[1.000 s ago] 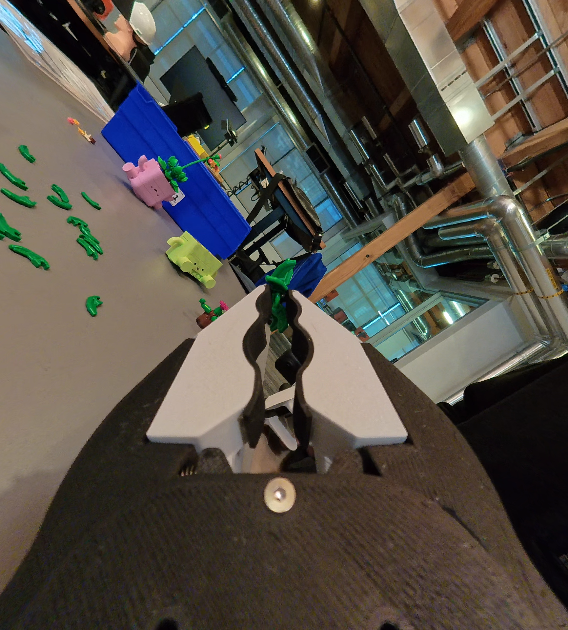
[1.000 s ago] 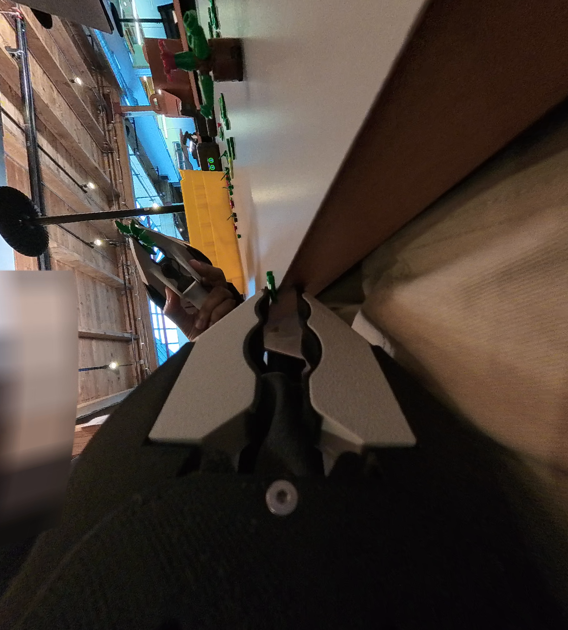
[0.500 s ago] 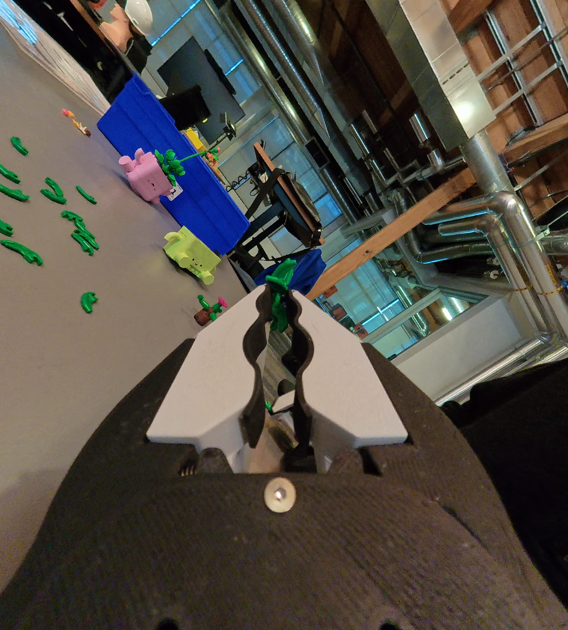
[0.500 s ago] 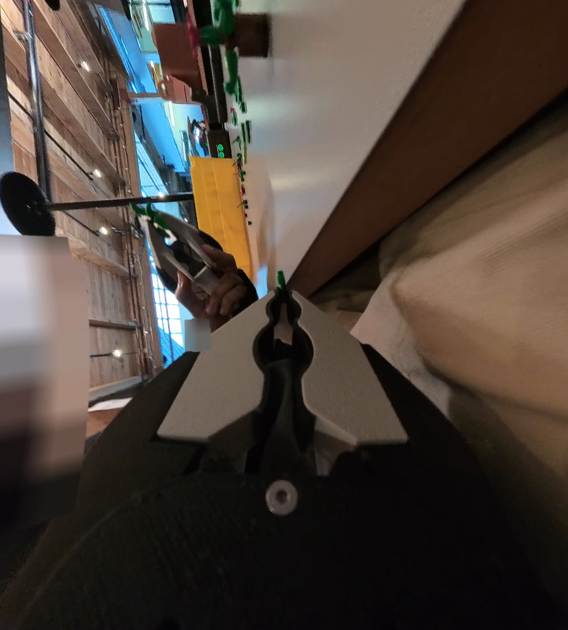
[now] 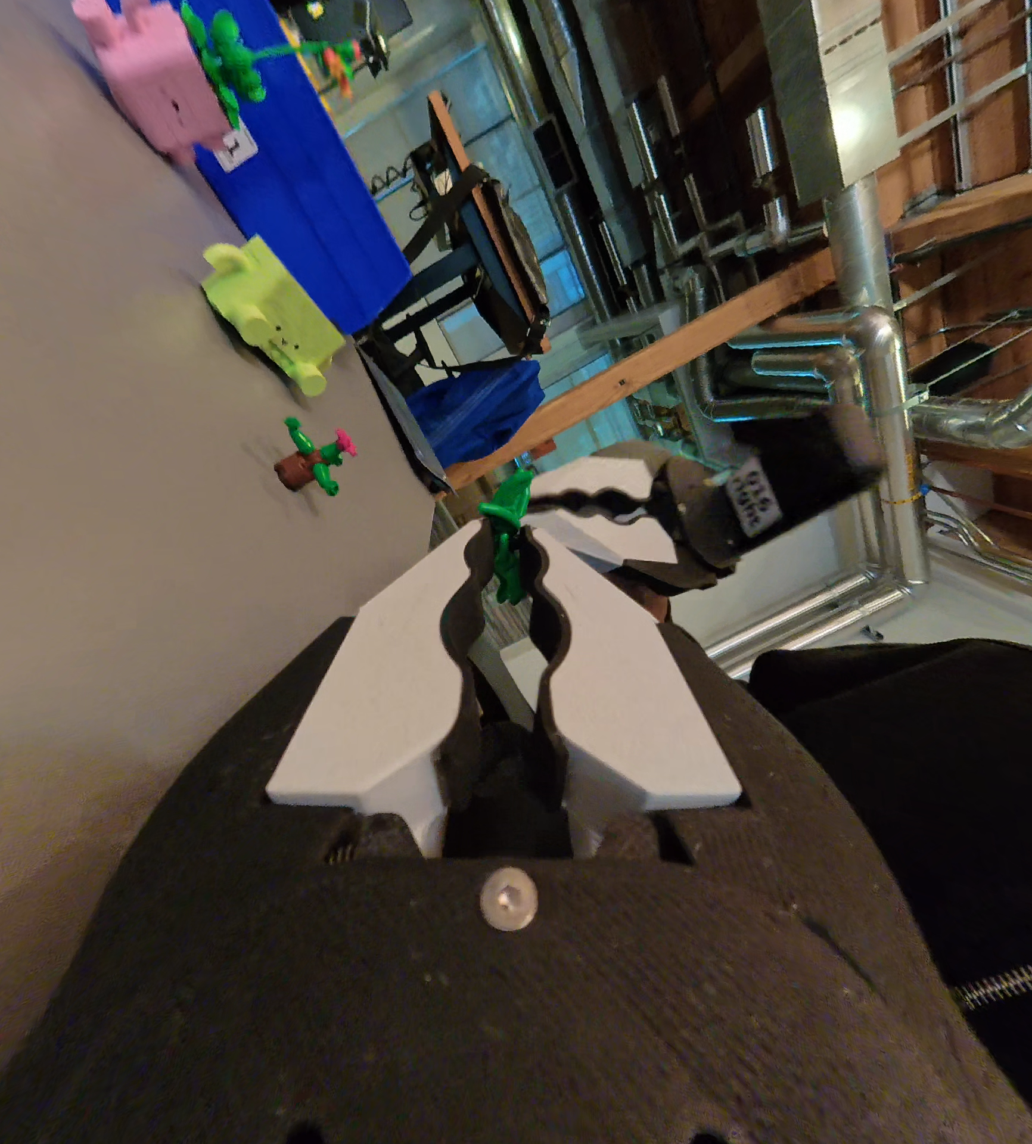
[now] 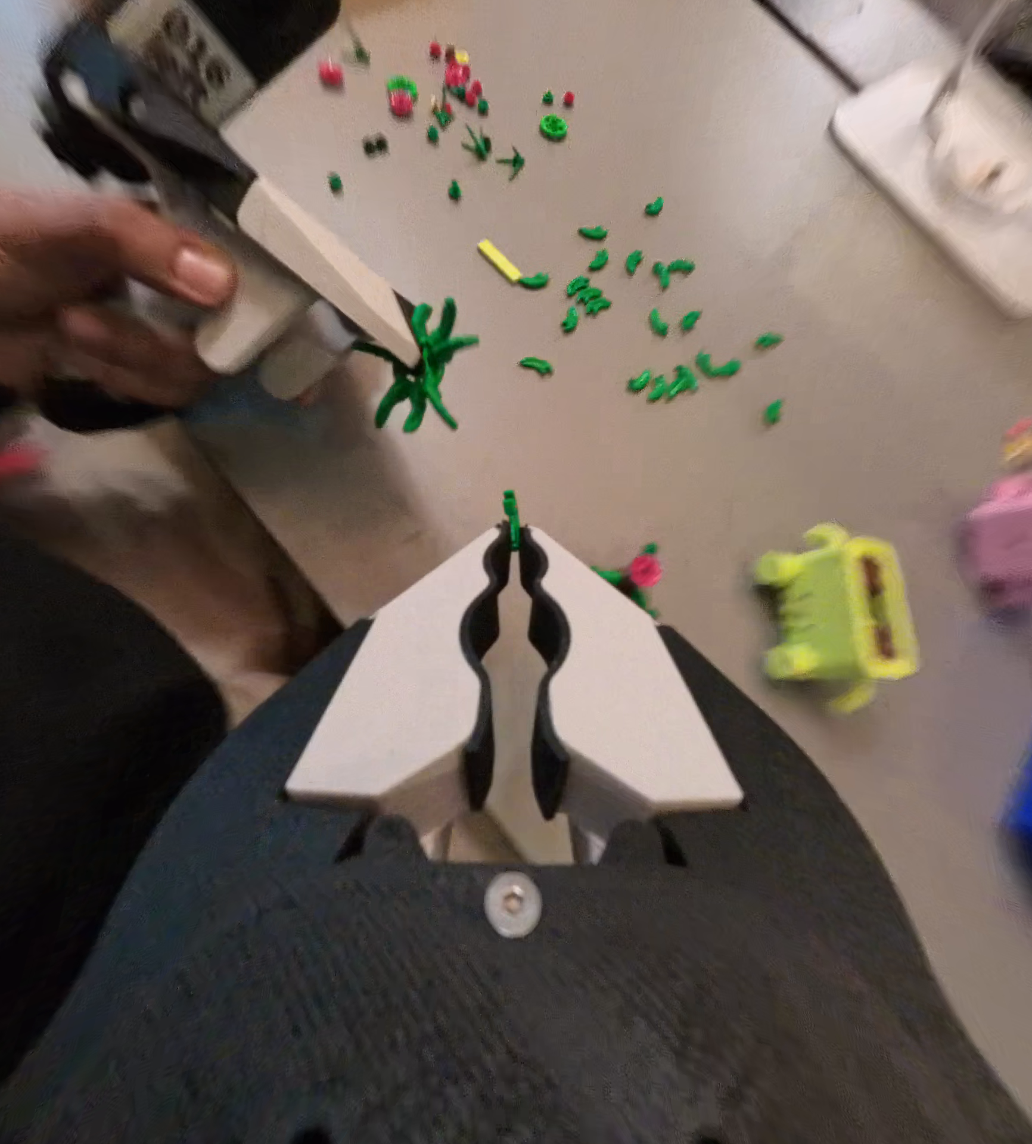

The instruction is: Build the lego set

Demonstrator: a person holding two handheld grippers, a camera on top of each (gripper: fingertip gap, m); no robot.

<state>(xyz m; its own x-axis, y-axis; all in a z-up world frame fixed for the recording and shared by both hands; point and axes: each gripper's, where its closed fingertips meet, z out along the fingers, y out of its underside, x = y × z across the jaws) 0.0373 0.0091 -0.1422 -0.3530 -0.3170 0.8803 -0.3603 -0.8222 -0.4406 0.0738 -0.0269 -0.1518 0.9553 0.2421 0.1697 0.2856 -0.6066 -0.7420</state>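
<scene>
The left gripper [image 5: 508,532] is raised above the near table [image 6: 563,446] edge, clenched on a green leaf cluster [image 6: 424,365]. To its right, the right gripper [image 6: 512,533] pinches a small green piece [image 6: 510,504], tips pointing down toward the table.

My left gripper [image 5: 508,537] pinches a green leafy piece [image 5: 508,557] at its tips. My other gripper [image 5: 600,501] is right behind the leafy piece, blurry. Far left of the leafy piece, a small brown pot plant [image 5: 314,459] and a lime block animal [image 5: 272,316] sit on the grey table [image 5: 99,557].
</scene>
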